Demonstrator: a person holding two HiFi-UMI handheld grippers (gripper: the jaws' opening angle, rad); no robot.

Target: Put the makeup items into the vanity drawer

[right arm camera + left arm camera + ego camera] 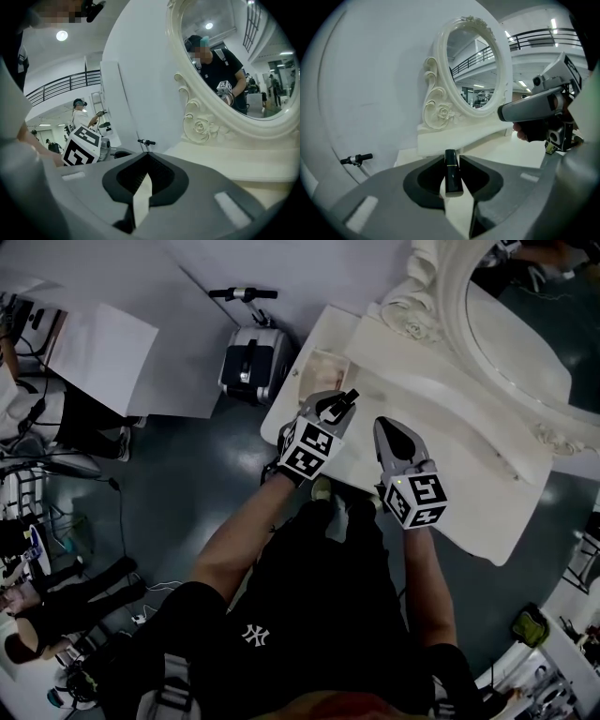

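Note:
A black lipstick tube (453,172) with a thin gold band stands upright between the jaws of my left gripper (451,159), which is shut on it. In the head view the left gripper (339,407) hovers over the front left part of the white vanity top (469,493), with the lipstick (345,399) poking out at its tip. Just beyond it is a beige recess (325,367) that looks like the open drawer. My right gripper (386,426) hangs beside the left one over the vanity top. Its jaws (146,157) are shut with nothing between them.
An ornate oval mirror (525,334) stands at the back of the vanity. A grey wheeled machine with a handlebar (248,357) sits on the floor left of the vanity. A white panel (94,343) and other people (37,615) are further left.

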